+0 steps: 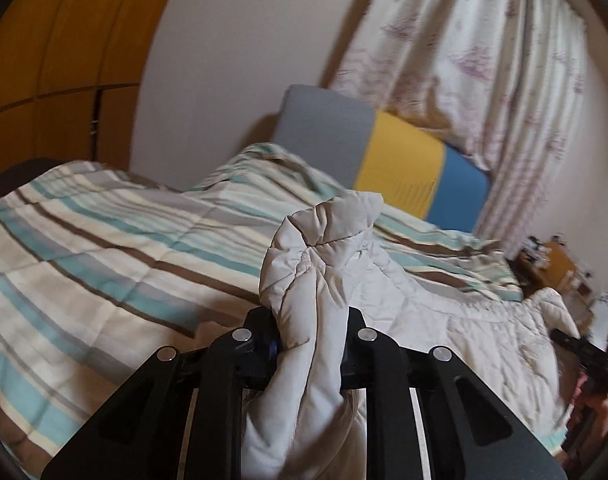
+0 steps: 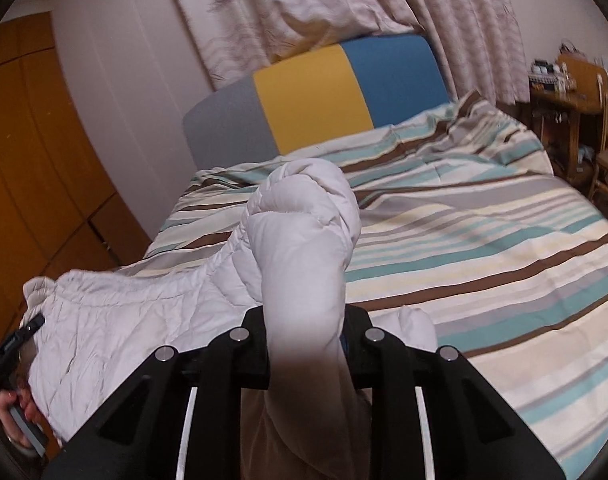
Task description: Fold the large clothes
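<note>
Two tools grip one white quilted puffy jacket (image 1: 327, 264) above the bed with the teal, brown and cream striped duvet (image 1: 104, 240). Left tool (image 1: 311, 344) is clamped on a bunched fold, right tool (image 2: 307, 344) likewise on another bunch. Jacket body sags between them, just over the duvet. Grey-yellow-blue headboard (image 2: 311, 96) stands beyond the bed.

The quilted jacket (image 1: 327, 264) is off-white padded cloth, matt and creased, with stitched seams puckering its surface. Under it the striped duvet (image 1: 104, 248) is soft woven cloth, also matt, and the far headboard (image 2: 311, 104) looks like flat felt-like fabric in grey, yellow and blue panels. The left gripper (image 1: 311, 340) is matt black plastic with shiny round metal pins, and the wardrobe (image 2: 36, 152) on the left is smooth orange-brown wood.
</note>
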A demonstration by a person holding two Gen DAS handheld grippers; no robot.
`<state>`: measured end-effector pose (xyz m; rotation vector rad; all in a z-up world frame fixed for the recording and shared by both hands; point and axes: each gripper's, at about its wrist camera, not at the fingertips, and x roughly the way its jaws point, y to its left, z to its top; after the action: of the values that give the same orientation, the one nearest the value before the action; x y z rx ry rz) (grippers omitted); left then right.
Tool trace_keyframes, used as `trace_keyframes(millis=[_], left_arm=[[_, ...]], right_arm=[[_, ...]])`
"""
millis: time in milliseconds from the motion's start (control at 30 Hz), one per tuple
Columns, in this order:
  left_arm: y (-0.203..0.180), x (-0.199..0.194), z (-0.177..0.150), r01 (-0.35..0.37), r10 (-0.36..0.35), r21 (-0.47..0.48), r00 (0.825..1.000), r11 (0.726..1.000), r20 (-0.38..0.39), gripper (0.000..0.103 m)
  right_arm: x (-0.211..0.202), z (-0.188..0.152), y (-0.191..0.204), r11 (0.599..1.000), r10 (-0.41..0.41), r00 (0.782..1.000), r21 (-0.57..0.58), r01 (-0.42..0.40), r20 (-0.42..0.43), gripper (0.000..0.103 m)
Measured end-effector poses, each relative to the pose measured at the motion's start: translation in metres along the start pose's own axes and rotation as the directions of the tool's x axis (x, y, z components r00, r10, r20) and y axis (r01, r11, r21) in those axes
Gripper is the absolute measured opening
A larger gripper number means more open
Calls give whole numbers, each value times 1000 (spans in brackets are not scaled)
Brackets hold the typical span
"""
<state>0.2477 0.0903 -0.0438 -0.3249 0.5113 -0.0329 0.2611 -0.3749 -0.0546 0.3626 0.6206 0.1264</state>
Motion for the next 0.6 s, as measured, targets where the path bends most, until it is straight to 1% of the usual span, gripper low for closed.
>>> trace_keyframes(millis=[133, 233, 300, 367, 433, 500, 600], left_arm=[[15, 36, -8, -105, 103, -34, 994, 994, -48, 18], [26, 59, -16, -158, 153, -51, 984, 986, -95, 18], [31, 72, -24, -183, 177, -43, 977, 982, -120, 18], [33, 80, -30, -203, 199, -24, 972, 979, -126, 19], [35, 90, -36, -214, 211, 0, 967, 977, -141, 20], [38, 97, -40, -222, 220, 4, 965, 975, -146, 25], [42, 105, -47, -232, 229, -1, 960, 973, -158, 29]], right_arm=[[42, 0, -12, 999, -38, 998, 33, 40, -47, 21], [69, -9, -19, 997, -81, 993, 12, 82, -89, 22], [86, -19, -24, 994, -109, 987, -3, 110, -116, 23], [100, -28, -30, 992, -127, 983, 2, 128, -132, 27], [108, -36, -33, 987, -158, 978, -21, 157, -133, 32], [114, -41, -34, 983, -184, 973, -39, 180, -139, 34], [120, -46, -33, 977, -211, 966, -62, 204, -150, 38]])
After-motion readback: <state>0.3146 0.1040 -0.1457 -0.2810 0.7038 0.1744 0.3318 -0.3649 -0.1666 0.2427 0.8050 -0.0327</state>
